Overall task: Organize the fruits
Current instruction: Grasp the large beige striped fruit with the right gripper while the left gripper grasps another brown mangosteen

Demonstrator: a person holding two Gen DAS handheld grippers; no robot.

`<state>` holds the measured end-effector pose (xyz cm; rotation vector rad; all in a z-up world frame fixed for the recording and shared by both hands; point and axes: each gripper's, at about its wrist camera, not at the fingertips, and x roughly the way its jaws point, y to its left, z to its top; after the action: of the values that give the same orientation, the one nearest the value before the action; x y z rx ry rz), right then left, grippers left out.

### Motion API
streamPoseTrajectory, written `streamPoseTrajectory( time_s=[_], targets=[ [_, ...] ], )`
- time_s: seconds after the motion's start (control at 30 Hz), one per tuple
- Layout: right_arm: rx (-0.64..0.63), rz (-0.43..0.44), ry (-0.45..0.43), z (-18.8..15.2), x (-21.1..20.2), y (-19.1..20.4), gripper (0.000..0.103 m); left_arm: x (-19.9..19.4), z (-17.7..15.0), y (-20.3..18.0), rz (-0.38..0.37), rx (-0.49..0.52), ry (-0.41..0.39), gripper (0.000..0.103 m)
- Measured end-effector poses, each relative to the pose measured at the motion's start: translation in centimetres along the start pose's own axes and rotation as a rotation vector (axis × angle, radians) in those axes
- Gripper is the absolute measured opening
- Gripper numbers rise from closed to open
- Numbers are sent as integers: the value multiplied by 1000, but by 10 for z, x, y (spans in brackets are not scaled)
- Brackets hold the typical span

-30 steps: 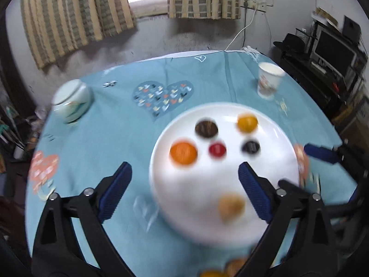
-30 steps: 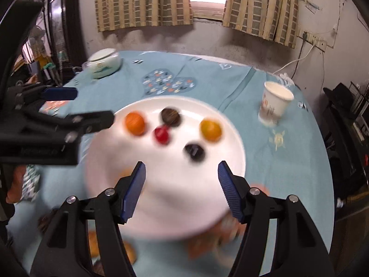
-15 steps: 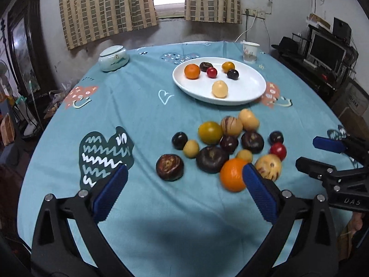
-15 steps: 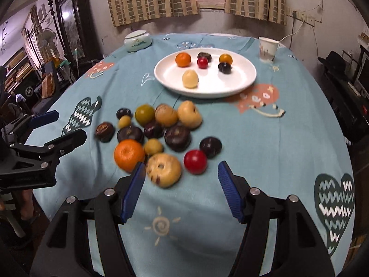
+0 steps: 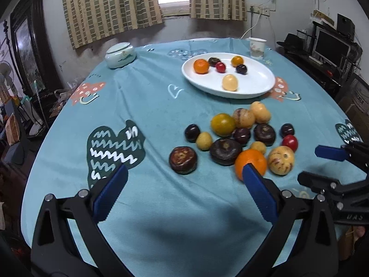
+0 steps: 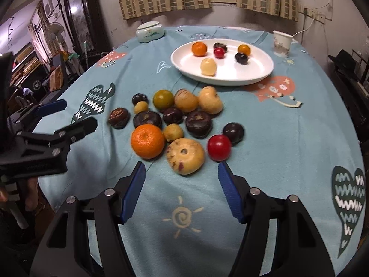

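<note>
A white oval plate [image 5: 258,87] [image 6: 251,73] at the far side of the table carries several small fruits, among them an orange one [image 5: 201,66] and a pale yellow one [image 6: 208,67]. Nearer lies a loose cluster of fruits on the cloth: a big orange [image 6: 147,141] [image 5: 250,161], a speckled yellow fruit [image 6: 185,155] [image 5: 281,160], a red one [image 6: 218,147] and several dark purple ones. My left gripper [image 5: 183,184] hovers open near the cluster's near left, holding nothing. My right gripper [image 6: 181,174] is open just short of the speckled yellow fruit, holding nothing.
A teal patterned cloth covers the round table [image 5: 138,106]. A lidded ceramic jar [image 5: 120,55] stands at the back left and a paper cup [image 5: 257,48] [image 6: 281,43] behind the plate. Furniture crowds both sides of the room.
Both grippers have pulled back from right over the plate to the near side of the table. The loose fruit cluster has come into view in front of them. Both stay open.
</note>
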<state>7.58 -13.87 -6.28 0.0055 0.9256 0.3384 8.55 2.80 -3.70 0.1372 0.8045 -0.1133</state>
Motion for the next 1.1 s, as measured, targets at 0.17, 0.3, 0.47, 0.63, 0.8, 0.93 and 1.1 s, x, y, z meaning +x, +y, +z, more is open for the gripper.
streamPoseTrajectory(
  time_s=[0.17, 0.3, 0.47, 0.63, 0.8, 0.93, 1.1],
  targets=[
    [0, -18, 49, -4, 25, 4, 66, 12, -4, 16, 39, -27, 24, 101],
    [34, -4, 53, -2, 38, 0, 65, 21, -4, 23, 38, -27, 38, 101],
    [51, -8, 66, 3, 55, -4, 52, 39, -3, 26, 40, -12, 71, 101],
    [57, -7, 48, 11, 60, -8, 45, 52, 3, 25, 27, 11, 70, 101],
    [72, 1, 50, 6, 42, -11, 45, 59, 11, 22, -16, 60, 45, 101],
    [97, 7, 45, 3, 32, -17, 45, 68, 13, 14, -55, 133, 46, 87],
    [137, 23, 32, -1, 27, -26, 45, 95, 9, 14, -125, 134, 138, 54]
  ],
)
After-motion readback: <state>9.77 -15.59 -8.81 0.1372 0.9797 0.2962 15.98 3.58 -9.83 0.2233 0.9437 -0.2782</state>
